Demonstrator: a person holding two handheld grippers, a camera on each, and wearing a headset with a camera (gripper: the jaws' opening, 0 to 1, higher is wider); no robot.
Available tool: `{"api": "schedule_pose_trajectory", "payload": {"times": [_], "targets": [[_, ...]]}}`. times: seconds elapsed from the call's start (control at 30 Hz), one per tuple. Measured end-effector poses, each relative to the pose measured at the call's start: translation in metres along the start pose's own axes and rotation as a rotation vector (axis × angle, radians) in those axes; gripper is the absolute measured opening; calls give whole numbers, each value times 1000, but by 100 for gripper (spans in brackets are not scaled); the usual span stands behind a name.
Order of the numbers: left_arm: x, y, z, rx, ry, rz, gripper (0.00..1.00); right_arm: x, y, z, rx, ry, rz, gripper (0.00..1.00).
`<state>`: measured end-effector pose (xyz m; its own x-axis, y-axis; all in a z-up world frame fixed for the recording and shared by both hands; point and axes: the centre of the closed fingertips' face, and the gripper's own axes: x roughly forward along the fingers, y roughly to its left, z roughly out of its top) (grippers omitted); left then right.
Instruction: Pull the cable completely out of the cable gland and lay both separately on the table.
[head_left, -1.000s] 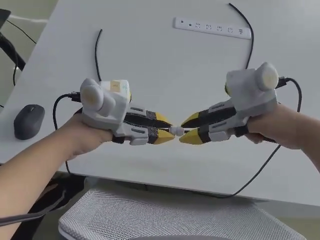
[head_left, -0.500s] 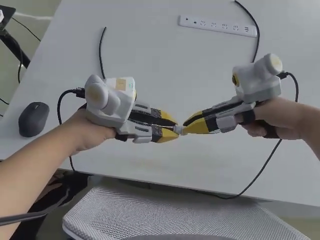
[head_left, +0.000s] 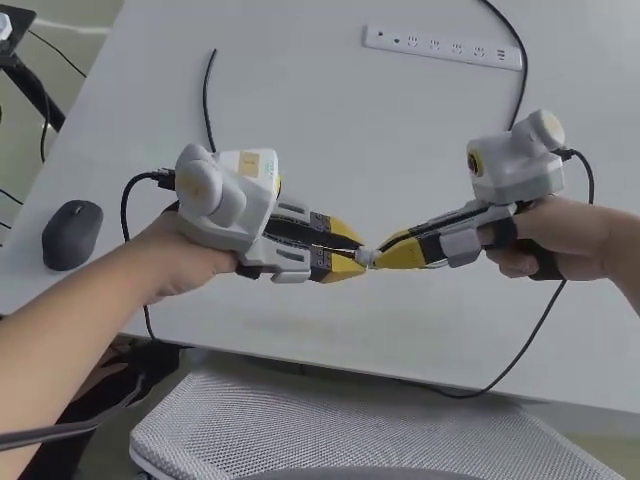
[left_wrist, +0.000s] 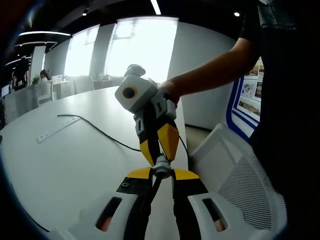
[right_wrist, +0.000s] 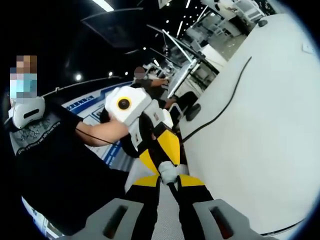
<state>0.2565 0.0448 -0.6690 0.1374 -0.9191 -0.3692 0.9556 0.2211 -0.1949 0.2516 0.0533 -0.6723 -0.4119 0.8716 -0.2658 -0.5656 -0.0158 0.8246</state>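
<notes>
Over the near edge of the bench (head_left: 330, 100), at mid-frame in the head view, the left gripper (head_left: 351, 260) and right gripper (head_left: 384, 258) meet tip to tip. The left jaws are closed on the white cable gland (head_left: 367, 257). The right jaws are pinched almost together, apparently on the cable's end. The black cable (left_wrist: 155, 184) trails back between the left jaws. Its axis runs left to right along both grippers, so the pull should go straight apart.

an open office: white desk (head_left: 400, 130), power strip (head_left: 440, 47), mouse (head_left: 70, 232), mesh chair (head_left: 350, 430).
</notes>
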Motion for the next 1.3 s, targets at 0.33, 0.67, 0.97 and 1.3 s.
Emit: {"api": "schedule_pose_trajectory", "payload": {"times": [0.33, 0.67, 0.97, 1.3], "targets": [[1, 0, -3, -53, 9, -2, 14, 1, 0, -2, -210, 63, -74, 7], [0, 3, -3, -142, -7, -6, 15, 1, 1, 0, -543, 139, -259, 7], [0, 2, -7, -185, 3, -8, 15, 5, -2, -6, -846, 235, -447, 7], [-2, 5, 0, -235, -24, -1, 15, 1, -3, 1, -933, 201, -547, 7]]}}
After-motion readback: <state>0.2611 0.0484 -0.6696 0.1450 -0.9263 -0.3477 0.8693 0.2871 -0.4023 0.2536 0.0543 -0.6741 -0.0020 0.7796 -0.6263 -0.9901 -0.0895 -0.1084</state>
